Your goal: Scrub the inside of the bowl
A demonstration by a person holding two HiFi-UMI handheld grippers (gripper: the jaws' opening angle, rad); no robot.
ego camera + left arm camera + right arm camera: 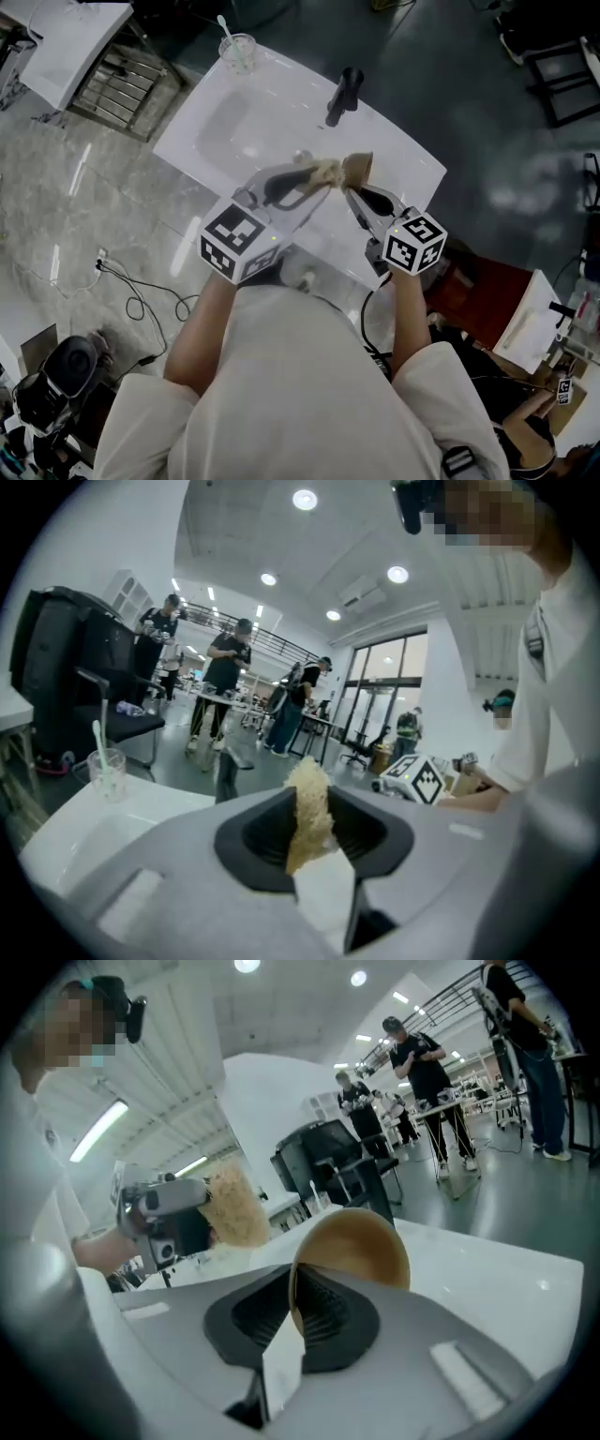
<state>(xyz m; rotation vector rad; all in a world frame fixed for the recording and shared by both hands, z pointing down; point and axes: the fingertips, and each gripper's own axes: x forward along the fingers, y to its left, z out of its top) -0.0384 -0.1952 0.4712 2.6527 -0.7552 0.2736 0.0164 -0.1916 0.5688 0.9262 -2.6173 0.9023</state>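
- My left gripper [314,841] clamps a tan scrub pad [309,803].
- My right gripper [298,1316] pinches the wooden bowl [361,1246] by its rim, over the white table [225,122].

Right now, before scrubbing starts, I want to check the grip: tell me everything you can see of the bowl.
The bowl is small, round and tan-brown, smooth, perhaps wood. It is held above the white counter, tipped on edge, its rim pinched between the jaws of the right gripper. The pale fibrous scrubber in the left gripper sits close beside it, with a gap showing in the right gripper view.
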